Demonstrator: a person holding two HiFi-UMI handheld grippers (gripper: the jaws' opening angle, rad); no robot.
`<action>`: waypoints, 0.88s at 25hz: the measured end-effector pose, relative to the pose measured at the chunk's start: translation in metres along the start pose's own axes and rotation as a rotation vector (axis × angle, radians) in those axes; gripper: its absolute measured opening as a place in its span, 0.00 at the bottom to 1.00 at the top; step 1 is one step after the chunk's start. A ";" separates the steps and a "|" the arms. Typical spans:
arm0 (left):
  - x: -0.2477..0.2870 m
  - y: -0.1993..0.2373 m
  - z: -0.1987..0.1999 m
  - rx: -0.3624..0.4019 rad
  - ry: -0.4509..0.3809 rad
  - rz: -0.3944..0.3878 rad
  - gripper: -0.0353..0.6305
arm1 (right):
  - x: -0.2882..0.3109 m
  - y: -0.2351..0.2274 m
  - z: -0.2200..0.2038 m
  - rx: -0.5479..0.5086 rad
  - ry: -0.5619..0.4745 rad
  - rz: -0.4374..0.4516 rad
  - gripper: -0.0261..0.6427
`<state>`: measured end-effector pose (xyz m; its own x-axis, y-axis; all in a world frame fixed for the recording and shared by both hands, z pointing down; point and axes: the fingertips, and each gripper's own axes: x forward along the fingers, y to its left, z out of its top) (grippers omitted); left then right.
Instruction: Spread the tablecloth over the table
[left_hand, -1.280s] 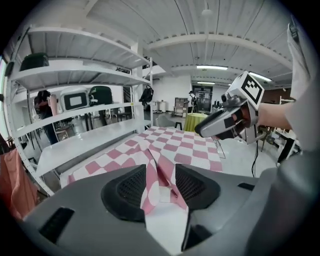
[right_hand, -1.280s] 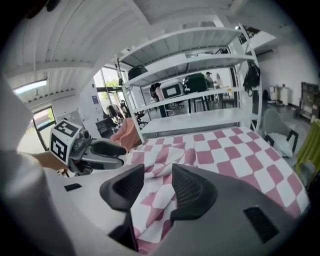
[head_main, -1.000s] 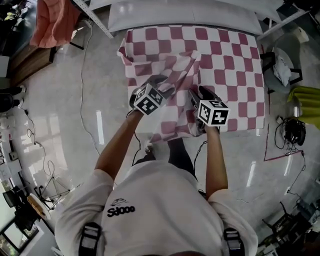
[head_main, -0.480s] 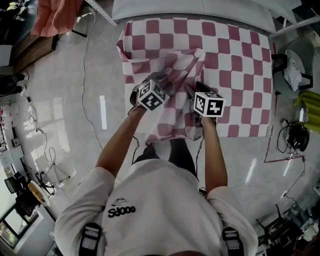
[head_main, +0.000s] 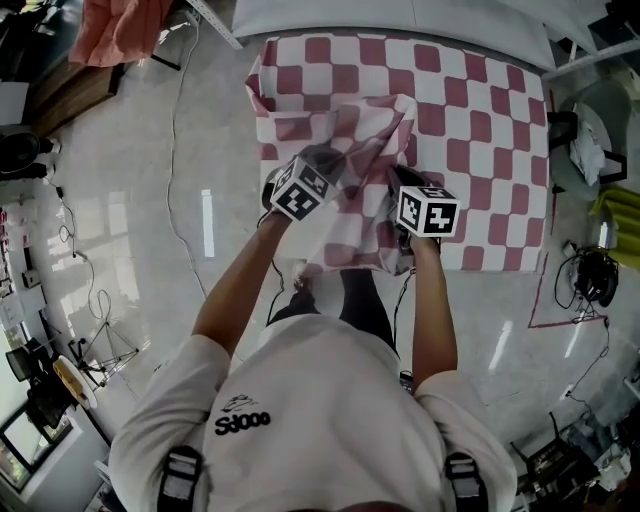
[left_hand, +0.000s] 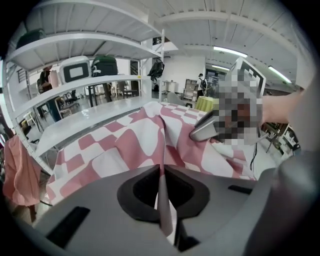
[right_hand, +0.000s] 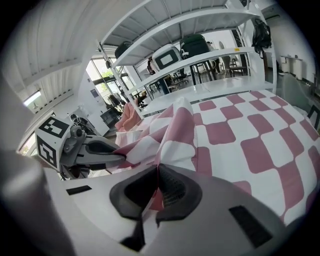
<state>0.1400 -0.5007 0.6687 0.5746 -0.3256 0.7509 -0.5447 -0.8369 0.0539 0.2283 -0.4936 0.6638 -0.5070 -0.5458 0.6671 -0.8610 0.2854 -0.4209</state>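
My left gripper (left_hand: 161, 172) and right gripper (right_hand: 156, 172), side by side, have both just clamped shut on a raised fold of the tablecloth (head_main: 470, 120). Beyond and right of them the cloth lies flat; around them it is bunched. Recommended: hold both grips firm, draw the fold outward evenly, and avoid dragging the flat section.

Seen from above, the tablecloth (head_main: 470, 110) covers the bench top completely, so none of it shows. The tips of the left claw (head_main: 330, 163) and the right claw (head_main: 400, 182) are buried in bunched folds there. The peach cloth (head_main: 120, 35) in the far corner runs off the head view's edge. The people (left_hand: 47, 80) by the shelves (left_hand: 75, 42) are too small to make out.
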 end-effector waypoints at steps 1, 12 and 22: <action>-0.007 0.001 0.002 -0.015 -0.019 0.004 0.10 | -0.004 0.005 0.002 -0.014 -0.005 0.006 0.08; -0.100 0.004 -0.004 -0.061 -0.163 0.054 0.10 | -0.037 0.092 0.002 -0.144 -0.069 0.051 0.08; -0.173 -0.001 -0.046 -0.104 -0.232 0.083 0.10 | -0.049 0.173 -0.025 -0.180 -0.087 0.103 0.08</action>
<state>0.0130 -0.4230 0.5690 0.6432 -0.4937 0.5853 -0.6490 -0.7571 0.0745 0.1034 -0.3972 0.5737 -0.5939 -0.5702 0.5676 -0.8021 0.4749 -0.3622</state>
